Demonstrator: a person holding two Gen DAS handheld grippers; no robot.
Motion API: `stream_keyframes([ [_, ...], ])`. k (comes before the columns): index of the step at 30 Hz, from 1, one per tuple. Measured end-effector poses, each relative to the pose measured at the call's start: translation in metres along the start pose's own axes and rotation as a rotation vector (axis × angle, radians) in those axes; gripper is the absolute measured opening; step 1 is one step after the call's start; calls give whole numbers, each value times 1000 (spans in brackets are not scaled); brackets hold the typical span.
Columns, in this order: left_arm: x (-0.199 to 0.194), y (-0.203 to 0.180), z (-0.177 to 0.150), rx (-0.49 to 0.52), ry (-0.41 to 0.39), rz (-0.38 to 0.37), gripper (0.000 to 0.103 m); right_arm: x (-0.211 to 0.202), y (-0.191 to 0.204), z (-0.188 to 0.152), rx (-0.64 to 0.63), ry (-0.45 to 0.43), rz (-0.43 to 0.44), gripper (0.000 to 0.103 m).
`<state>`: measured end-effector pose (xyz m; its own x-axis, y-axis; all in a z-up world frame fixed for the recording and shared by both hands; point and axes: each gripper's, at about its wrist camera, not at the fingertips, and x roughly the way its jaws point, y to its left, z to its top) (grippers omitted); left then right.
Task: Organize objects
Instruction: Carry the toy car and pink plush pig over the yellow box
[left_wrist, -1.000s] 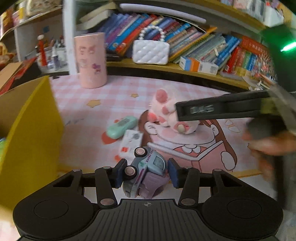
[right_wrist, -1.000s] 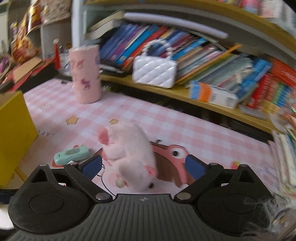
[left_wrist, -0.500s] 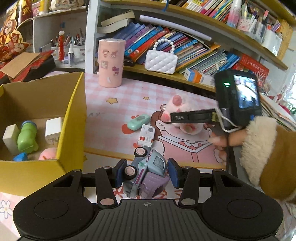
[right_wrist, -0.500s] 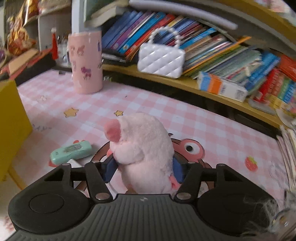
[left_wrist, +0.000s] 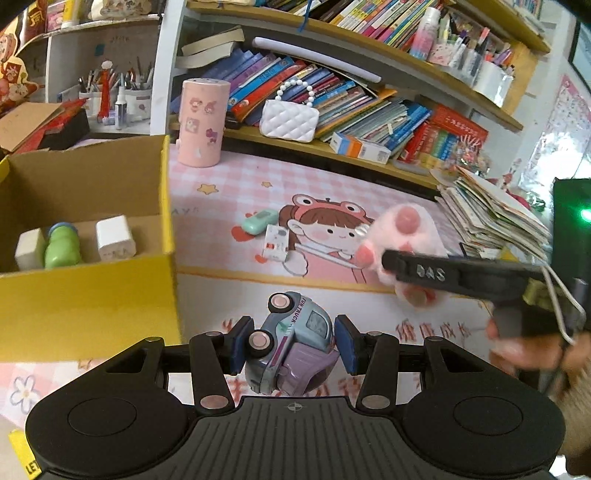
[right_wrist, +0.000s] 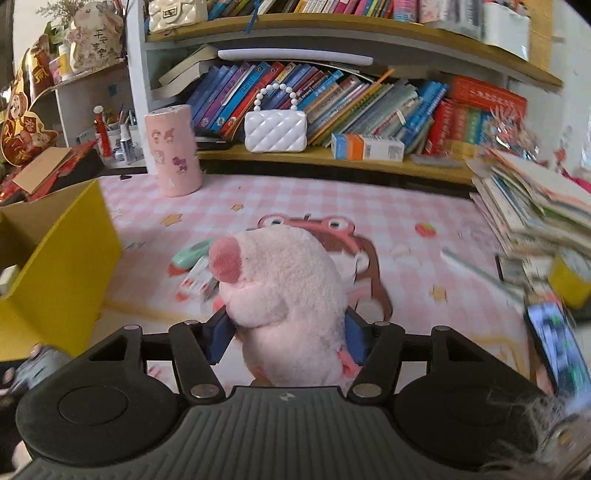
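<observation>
My left gripper (left_wrist: 291, 345) is shut on a blue and purple toy car (left_wrist: 293, 343), held above the pink mat beside the yellow cardboard box (left_wrist: 88, 295). The box holds a green bottle (left_wrist: 61, 249) and white blocks (left_wrist: 114, 238). My right gripper (right_wrist: 284, 338) is shut on a pink plush toy (right_wrist: 280, 295) and holds it off the mat; it also shows in the left wrist view (left_wrist: 402, 236). A mint green case (left_wrist: 258, 220) and a small white card box (left_wrist: 276, 243) lie on the mat.
A pink cylinder (right_wrist: 173, 151) stands at the back of the mat. A white quilted purse (right_wrist: 275, 131) and rows of books sit on the shelf behind. A stack of books (right_wrist: 535, 210) lies at the right. The yellow box (right_wrist: 55, 280) is at left.
The right gripper closed on the plush toy and lifted it off the mat. The left gripper rose and pulled back with the toy car, so the box's inside came into view.
</observation>
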<state>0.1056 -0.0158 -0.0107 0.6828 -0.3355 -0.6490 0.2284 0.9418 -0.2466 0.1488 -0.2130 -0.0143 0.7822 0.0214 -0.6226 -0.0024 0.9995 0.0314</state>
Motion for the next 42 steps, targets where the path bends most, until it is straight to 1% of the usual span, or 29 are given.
stream_keyframes([
  [4,-20,19,-12,-16,-9,-4,46,-31,27,-24,1,24,-3,58],
  [7,-39,37,-22,-35,-23,11,46,-49,51,-42,-11,48,13,58],
  [13,-78,84,-43,-110,-41,71,46,-68,106,-75,-71,117,97,58],
  [19,-114,121,-59,-157,-76,122,46,-87,162,-88,-149,102,183,58],
  [25,-146,147,-69,-165,-122,164,46,-100,202,-93,-185,77,234,58],
  [28,-160,156,-65,-159,-160,182,46,-107,214,-87,-195,40,252,58],
  [30,-168,159,-57,-149,-196,187,46,-112,219,-77,-206,-8,259,58],
  [35,-177,167,-20,-140,-307,174,46,-114,229,-33,-211,-138,240,58],
  [38,-170,165,2,-127,-353,169,46,-107,229,-6,-218,-196,220,59],
  [40,-159,163,14,-113,-364,181,46,-97,228,11,-226,-220,214,59],
  [42,-145,163,23,-121,-360,196,46,-82,230,24,-239,-224,210,59],
])
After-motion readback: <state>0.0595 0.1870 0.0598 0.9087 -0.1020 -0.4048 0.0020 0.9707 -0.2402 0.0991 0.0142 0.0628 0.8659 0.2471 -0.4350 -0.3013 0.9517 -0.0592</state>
